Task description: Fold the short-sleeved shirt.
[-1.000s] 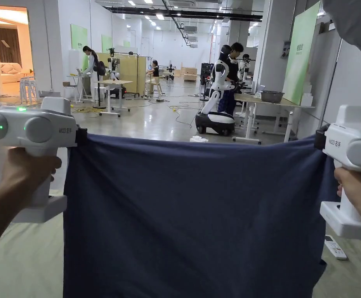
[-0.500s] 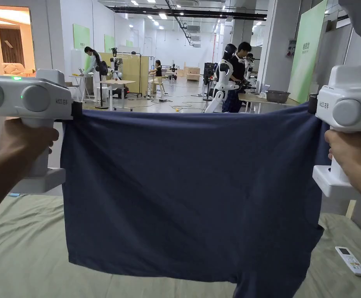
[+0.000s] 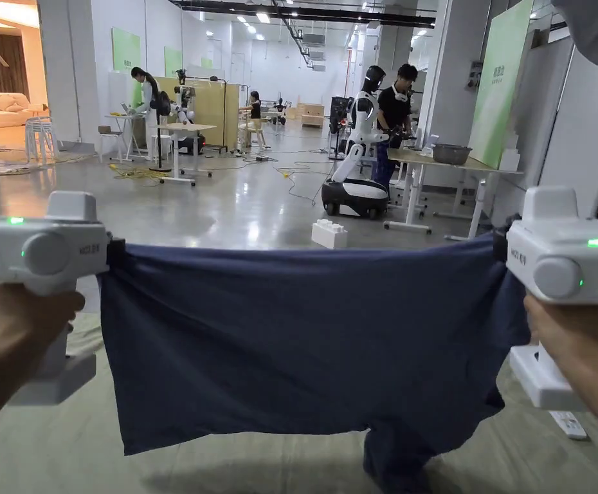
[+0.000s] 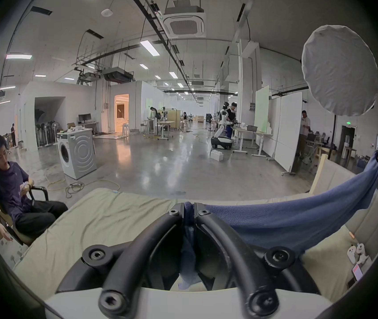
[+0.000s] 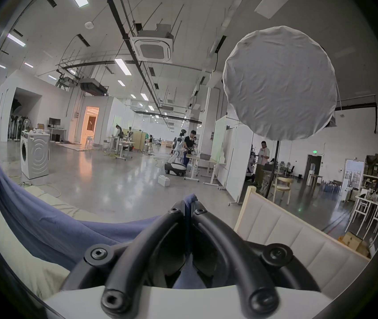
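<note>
I've got the navy short-sleeved shirt (image 3: 304, 341) stretched out in front of me, hanging like a curtain between both tongs. The left tongs (image 4: 189, 211) are clamped tight on the left end of its top edge, fabric pinched right between the jaws, and the right tongs (image 5: 189, 205) are closed just as firmly on the right end. Compared with half a second ago the whole shirt has come down: its top edge sat up near eye level, and now it's lower, with the bottom hem close over the pale green bed sheet (image 3: 47, 444) and a sleeve (image 3: 394, 457) dangling at the lower right, seemingly brushing it. I read that as the lay-down starting, so the shirt can go flat before any fold. A white remote control (image 3: 568, 424) lies on the sheet at the right, near my right hand (image 3: 574, 341); I'd keep the cloth off it. No containers near me; far off, a grey basin (image 3: 451, 153) sits on a table (image 3: 433, 164), contents not visible.
</note>
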`<move>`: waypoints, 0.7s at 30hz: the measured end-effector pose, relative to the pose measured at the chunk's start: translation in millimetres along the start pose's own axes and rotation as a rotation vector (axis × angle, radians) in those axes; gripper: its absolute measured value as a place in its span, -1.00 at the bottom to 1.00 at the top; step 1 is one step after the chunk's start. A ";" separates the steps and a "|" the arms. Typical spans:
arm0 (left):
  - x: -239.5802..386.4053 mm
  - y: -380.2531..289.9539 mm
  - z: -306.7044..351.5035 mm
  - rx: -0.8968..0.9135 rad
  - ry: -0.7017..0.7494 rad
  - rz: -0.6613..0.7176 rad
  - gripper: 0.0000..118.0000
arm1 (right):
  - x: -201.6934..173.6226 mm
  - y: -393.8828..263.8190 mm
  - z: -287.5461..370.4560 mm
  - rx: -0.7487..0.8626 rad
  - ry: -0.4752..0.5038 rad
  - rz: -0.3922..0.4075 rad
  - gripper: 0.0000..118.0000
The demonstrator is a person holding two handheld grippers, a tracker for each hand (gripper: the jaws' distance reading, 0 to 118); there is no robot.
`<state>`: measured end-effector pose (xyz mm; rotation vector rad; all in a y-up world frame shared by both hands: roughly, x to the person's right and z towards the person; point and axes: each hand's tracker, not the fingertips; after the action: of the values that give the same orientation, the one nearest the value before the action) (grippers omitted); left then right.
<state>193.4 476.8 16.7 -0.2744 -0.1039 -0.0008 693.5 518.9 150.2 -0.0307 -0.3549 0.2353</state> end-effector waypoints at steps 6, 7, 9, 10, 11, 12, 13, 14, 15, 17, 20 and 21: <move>-9.7 -68.8 50.2 -0.023 -0.024 0.019 -0.88 | 2.9 -46.8 63.1 -0.020 0.017 -0.002 -0.94; -11.1 -79.3 58.2 -0.030 -0.031 0.021 -0.88 | 3.7 -53.2 72.6 -0.025 0.020 0.000 -0.94; -16.4 -100.4 73.9 -0.037 -0.037 0.023 -0.88 | 6.1 -66.3 92.9 -0.040 0.027 -0.018 -0.94; -18.0 -112.8 83.9 -0.043 -0.041 0.021 -0.88 | 6.0 -74.8 106.5 -0.047 0.033 -0.019 -0.94; -19.6 -125.4 93.9 -0.040 -0.044 0.034 -0.88 | 5.3 -83.1 118.5 -0.048 0.031 -0.014 -0.94; -22.6 -136.0 104.8 -0.048 -0.053 0.040 -0.88 | 5.1 -90.1 128.2 -0.060 0.034 0.002 -0.94; -23.7 -145.9 112.6 -0.056 -0.051 0.052 -0.88 | 5.4 -97.9 138.9 -0.064 0.034 0.003 -0.94; -24.6 -156.8 121.0 -0.063 -0.057 0.050 -0.88 | 4.4 -105.9 153.0 -0.074 0.037 0.003 -0.94; -24.7 -165.9 129.3 -0.067 -0.058 0.042 -0.88 | 4.3 -113.7 163.4 -0.095 0.042 -0.002 -0.94; -26.5 -188.8 149.2 -0.081 -0.056 0.027 -0.88 | 4.1 -133.1 187.1 -0.127 0.050 -0.009 -0.94; -29.6 -222.3 172.9 -0.125 -0.059 0.029 -0.88 | 0.0 -163.0 222.7 -0.206 0.064 -0.008 -0.94; -30.7 -232.2 178.5 -0.147 -0.053 0.041 -0.88 | -1.3 -172.1 232.4 -0.218 0.062 -0.008 -0.94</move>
<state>141.1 301.2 247.2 -0.4236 -0.1512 0.0393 649.9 348.6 379.9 -0.2504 -0.3171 0.1861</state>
